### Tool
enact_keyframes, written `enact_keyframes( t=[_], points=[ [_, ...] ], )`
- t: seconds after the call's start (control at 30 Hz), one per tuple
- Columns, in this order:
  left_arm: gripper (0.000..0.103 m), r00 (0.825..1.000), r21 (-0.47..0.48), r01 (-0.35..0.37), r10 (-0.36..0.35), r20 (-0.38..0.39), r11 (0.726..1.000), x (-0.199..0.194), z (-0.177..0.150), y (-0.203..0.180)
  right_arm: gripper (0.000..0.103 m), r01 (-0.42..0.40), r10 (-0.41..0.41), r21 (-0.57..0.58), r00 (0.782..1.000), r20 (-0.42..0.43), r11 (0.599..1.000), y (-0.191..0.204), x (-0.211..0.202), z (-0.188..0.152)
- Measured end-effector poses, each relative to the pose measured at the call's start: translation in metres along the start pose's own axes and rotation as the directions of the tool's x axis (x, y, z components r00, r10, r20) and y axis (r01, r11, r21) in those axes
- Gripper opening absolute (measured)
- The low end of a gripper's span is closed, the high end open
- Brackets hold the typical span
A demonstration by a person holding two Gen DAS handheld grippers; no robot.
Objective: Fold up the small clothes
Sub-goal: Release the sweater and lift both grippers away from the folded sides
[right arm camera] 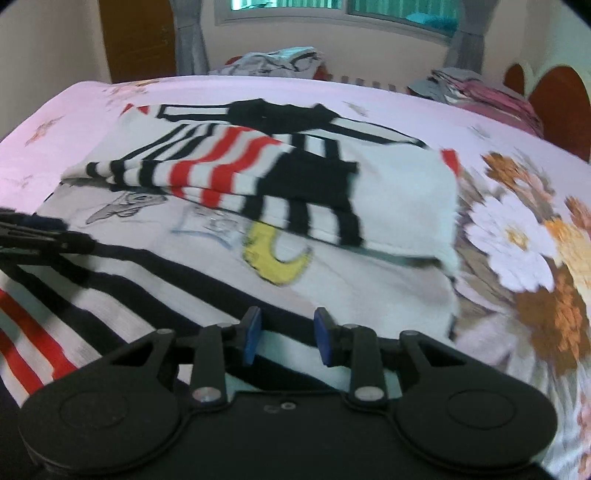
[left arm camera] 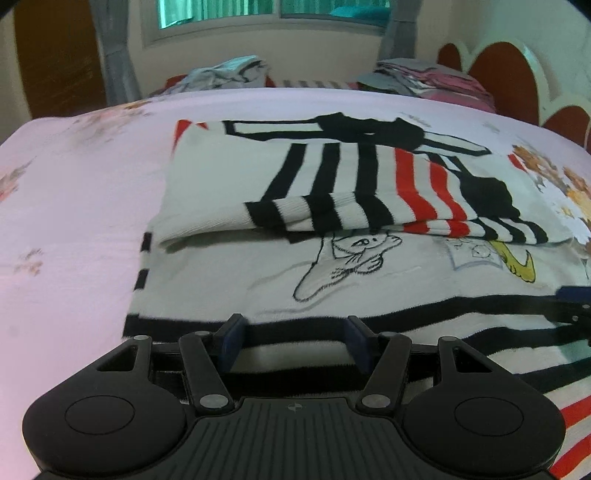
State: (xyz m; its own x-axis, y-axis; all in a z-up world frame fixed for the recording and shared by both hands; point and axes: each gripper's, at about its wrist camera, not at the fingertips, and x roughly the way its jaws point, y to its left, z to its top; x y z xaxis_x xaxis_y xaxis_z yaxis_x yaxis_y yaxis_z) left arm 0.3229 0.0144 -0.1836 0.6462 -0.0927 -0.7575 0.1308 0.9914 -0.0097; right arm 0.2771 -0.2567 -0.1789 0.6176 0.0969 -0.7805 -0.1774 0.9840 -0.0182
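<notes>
- While both my tools hang over the bed, my left gripper (left arm camera: 293, 339) has its jaws standing well apart above the near striped hem, with nothing pinched between them.
- My right gripper (right arm camera: 287, 338) has its jaws narrower yet still parted, over the same hem and gripping nothing.
- Just beyond lies the white sweater (left arm camera: 369, 273), flat on the pink floral bedsheet (left arm camera: 74, 192), its cat drawing (left arm camera: 347, 258) showing.
- Both striped sleeves (left arm camera: 369, 184) are folded across its upper half.
- Farther off, two clothes piles (left arm camera: 424, 79) sit at the bed's far edge, below a window (left arm camera: 273, 14).
</notes>
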Motion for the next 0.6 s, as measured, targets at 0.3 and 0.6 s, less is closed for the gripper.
enact_keyframes(
  t=[0.3, 0.6],
  points=[
    [0.059, 1.000, -0.006, 0.021, -0.021, 0.016, 1.000, -0.029, -0.008, -0.028, 0.032, -0.132, 0.131, 0.003, 0.990, 0.049, 0.991, 0.020, -0.022, 0.005],
    [0.060, 0.999, 0.028, 0.043, -0.042, -0.032, 0.999, -0.037, -0.031, -0.039, 0.032, -0.214, 0.214, -0.056, 0.977, 0.007, 0.975, 0.064, -0.024, -0.008]
  ],
)
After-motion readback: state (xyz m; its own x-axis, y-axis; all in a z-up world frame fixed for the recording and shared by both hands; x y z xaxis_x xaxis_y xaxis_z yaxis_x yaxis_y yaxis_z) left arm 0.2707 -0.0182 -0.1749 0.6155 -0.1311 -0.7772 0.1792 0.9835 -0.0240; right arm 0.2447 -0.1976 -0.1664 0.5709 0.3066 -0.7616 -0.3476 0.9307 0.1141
